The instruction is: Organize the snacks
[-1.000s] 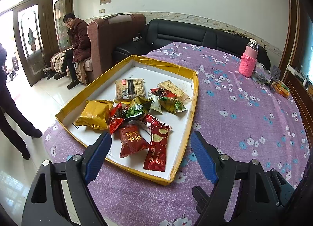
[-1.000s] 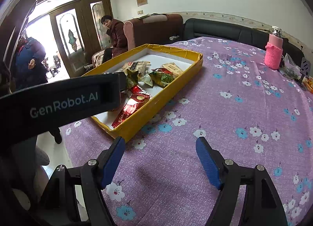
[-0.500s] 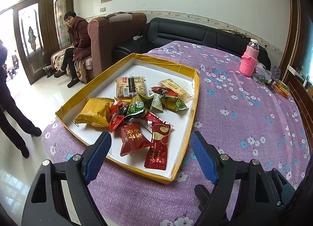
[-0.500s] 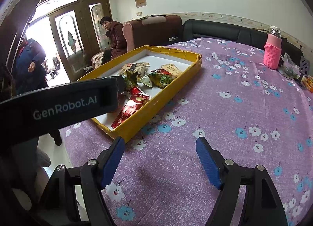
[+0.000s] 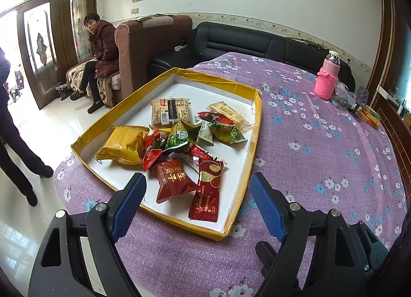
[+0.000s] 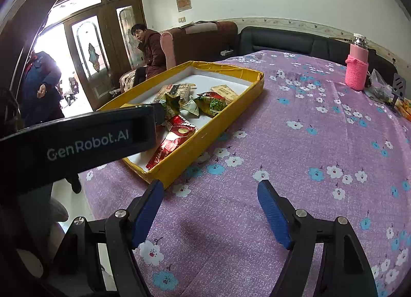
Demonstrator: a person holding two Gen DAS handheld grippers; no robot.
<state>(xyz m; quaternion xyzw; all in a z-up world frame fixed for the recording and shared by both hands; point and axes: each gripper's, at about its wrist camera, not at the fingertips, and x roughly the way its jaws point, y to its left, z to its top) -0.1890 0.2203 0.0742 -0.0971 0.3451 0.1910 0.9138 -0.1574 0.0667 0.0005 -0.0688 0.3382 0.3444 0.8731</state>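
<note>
A shallow yellow-rimmed box (image 5: 179, 73) with a white floor lies on the purple flowered tablecloth and holds several snack packets. Among them are a dark red stick packet (image 5: 206, 191), a red pouch (image 5: 172, 180), a gold packet (image 5: 123, 144), green pouches (image 5: 227, 132) and a tan bar (image 5: 170, 112). My left gripper (image 5: 197, 202) hovers open over the box's near corner, nothing between its blue pads. My right gripper (image 6: 210, 209) stands open over bare cloth to the right of the box (image 6: 223, 107). The left gripper's black body (image 6: 77, 140) hides part of the box in the right wrist view.
A bottle in a pink knitted sleeve (image 5: 327, 80) stands at the far right of the table beside small clutter (image 5: 359, 109). Behind the table are a black sofa (image 5: 239, 40) and a brown armchair (image 5: 151, 45). One person (image 5: 101, 50) sits at the left; another stands by the door (image 6: 41, 86).
</note>
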